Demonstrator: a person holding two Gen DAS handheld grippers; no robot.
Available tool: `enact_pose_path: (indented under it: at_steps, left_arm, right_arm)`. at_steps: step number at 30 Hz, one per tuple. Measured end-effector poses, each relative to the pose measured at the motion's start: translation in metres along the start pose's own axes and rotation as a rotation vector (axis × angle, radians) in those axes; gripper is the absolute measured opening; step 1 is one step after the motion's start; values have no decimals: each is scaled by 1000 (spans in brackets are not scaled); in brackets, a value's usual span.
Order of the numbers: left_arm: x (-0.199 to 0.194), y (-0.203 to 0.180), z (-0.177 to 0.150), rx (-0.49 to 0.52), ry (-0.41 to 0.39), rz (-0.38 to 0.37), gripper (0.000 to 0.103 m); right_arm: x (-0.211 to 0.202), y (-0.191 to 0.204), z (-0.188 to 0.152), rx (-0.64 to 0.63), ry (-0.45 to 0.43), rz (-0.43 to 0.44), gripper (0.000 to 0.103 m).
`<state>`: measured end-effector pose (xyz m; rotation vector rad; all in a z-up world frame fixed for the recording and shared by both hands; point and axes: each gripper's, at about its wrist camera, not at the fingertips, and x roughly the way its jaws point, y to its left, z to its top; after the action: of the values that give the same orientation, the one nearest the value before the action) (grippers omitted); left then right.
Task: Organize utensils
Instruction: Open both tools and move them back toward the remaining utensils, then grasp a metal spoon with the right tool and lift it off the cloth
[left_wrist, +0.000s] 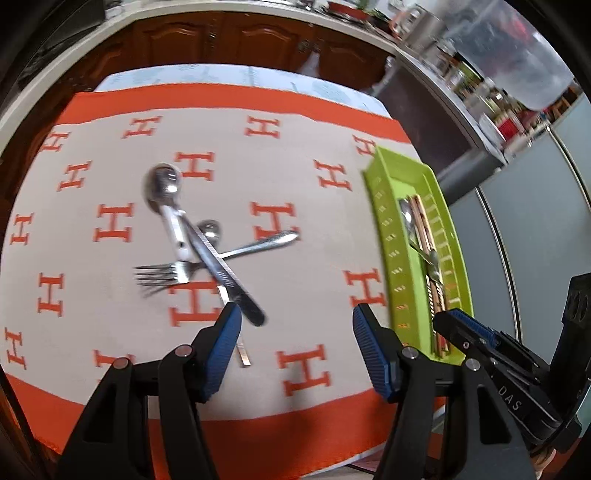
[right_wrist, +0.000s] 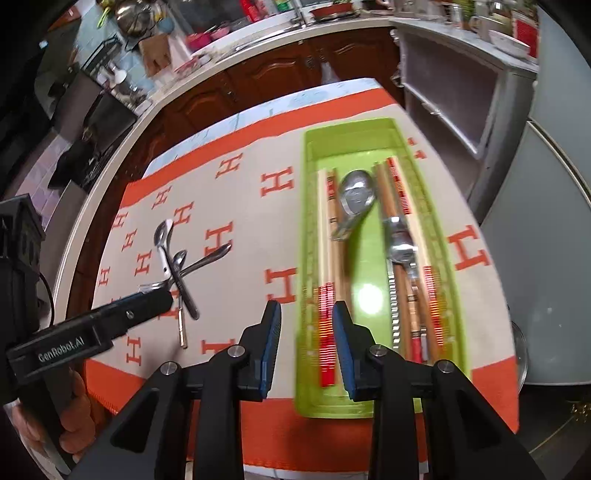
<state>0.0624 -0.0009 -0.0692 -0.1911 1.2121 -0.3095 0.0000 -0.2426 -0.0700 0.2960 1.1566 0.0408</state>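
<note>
A pile of steel utensils lies on the orange-and-beige cloth: a large spoon (left_wrist: 162, 184), a fork (left_wrist: 162, 275), a knife (left_wrist: 225, 273) and a small spoon (left_wrist: 210, 230), crossed over each other. The pile also shows in the right wrist view (right_wrist: 177, 266). My left gripper (left_wrist: 295, 347) is open and empty, just short of the knife's near end. A green tray (right_wrist: 369, 147) holds chopsticks (right_wrist: 327, 277), a spoon (right_wrist: 356, 197) and more steel pieces. My right gripper (right_wrist: 306, 350) is open and empty above the tray's near left edge.
The table (left_wrist: 258, 99) ends at a kitchen counter with dark wood cabinets (right_wrist: 266, 70) behind it. A grey cabinet (right_wrist: 461, 103) and a grey appliance (right_wrist: 546, 258) stand to the right of the tray. The left gripper's body (right_wrist: 74, 339) shows at the left in the right wrist view.
</note>
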Motion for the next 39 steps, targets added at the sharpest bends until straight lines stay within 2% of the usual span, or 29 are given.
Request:
enact_pose_path:
  at_steps: [7, 13, 17, 22, 26, 30, 39]
  left_arm:
    - [-19, 31, 2, -14, -94, 72, 61]
    - [-28, 55, 2, -21, -145, 124, 61]
    - [-30, 74, 5, -42, -161, 148, 61]
    - [-29, 99, 16, -79, -164, 166, 61]
    - [-28, 114, 27, -86, -170, 174, 61]
    - [-23, 135, 38, -104, -158, 136, 61]
    - [10, 183, 43, -242, -72, -16, 56]
  right_arm:
    - [12, 44, 10, -98, 26, 6, 30]
    - [28, 85, 20, -189, 52, 13, 30]
    - [41, 112, 29, -254, 63, -3, 30]
    - [60, 144, 40, -320, 112, 39, 30]
    - [75, 173, 52, -397, 132, 33, 30]
    - [94, 193, 65, -432, 167, 63, 30]
    - [147, 220, 81, -509, 224, 113, 30]
